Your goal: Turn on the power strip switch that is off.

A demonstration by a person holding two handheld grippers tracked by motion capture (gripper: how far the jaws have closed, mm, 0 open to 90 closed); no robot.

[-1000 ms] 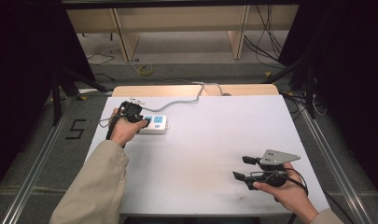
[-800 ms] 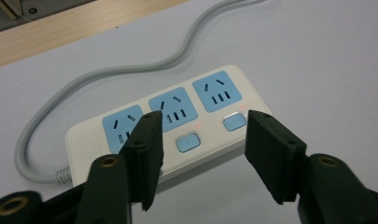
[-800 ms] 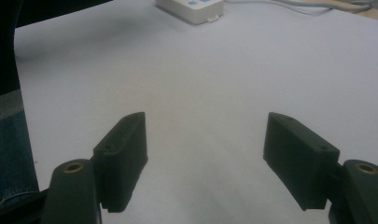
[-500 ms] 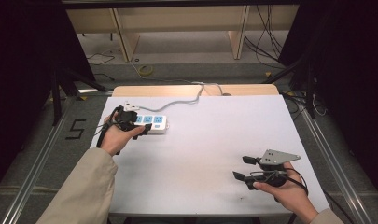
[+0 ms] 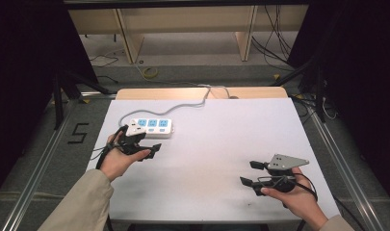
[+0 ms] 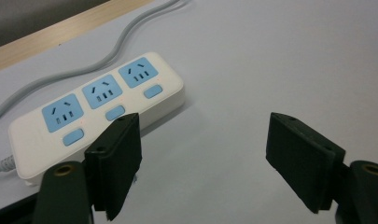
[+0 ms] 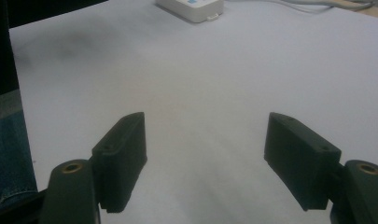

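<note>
Pulled back toward 7 o'clock, the left hand-held gripper has just spread wide, off the power strip. Bare tabletop lies around; the right hand-held gripper is spread too.

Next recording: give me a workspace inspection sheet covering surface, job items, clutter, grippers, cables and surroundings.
Surface: white table, faint dark smudges near the front edge.
Job's things: white power strip with three blue sockets, lying flat at the rear left.
Clutter: nothing seen.
Grippers: left gripper open beside the strip, its jaws just opened, nothing between them; right gripper open over bare table at the front right.
Cables: grey cord runs from the strip off the back edge.
Surroundings: wooden shelf behind, floor marked 5 at left.
</note>
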